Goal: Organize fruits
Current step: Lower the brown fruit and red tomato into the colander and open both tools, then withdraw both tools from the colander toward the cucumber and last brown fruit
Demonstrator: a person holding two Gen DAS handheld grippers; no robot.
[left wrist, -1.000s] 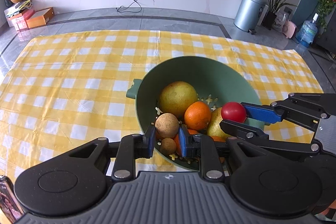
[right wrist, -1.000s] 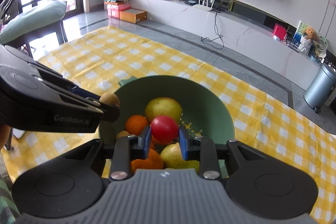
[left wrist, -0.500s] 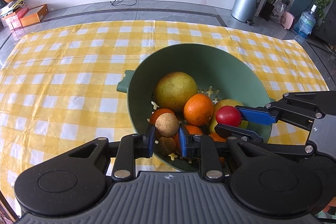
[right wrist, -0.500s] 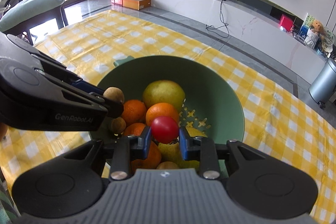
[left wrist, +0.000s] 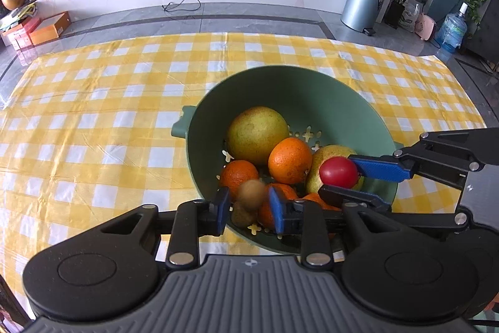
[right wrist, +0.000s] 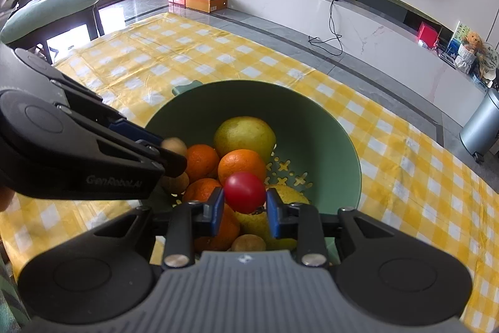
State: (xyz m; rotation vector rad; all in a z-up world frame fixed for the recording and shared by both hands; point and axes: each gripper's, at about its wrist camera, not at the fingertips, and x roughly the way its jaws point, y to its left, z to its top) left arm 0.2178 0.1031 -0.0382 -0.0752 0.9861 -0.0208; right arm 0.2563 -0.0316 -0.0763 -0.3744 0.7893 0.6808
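Note:
A green colander bowl (left wrist: 280, 89) (right wrist: 218, 102) sits on the yellow checked cloth and holds a large yellow-green fruit (left wrist: 257, 134), oranges (left wrist: 290, 159) and small brown fruits. My left gripper (left wrist: 249, 203) hangs over the bowl's near rim; its jaws stand apart and a blurred small brown fruit (left wrist: 251, 194) is between them, loose. My right gripper (right wrist: 244, 205) is over the bowl, its jaws slightly apart around a red tomato (right wrist: 244, 192) (left wrist: 338, 172) that looks barely touched.
The yellow checked cloth (left wrist: 93, 114) covers the table around the bowl. A chair with a green cushion (right wrist: 53, 5) stands at the left table edge. A metal bin (left wrist: 363, 2) and a white counter stand on the floor beyond.
Both grippers have lowered toward the bowl. The left jaws have opened and the brown fruit is dropping, blurred. The right jaws have widened slightly around the tomato.

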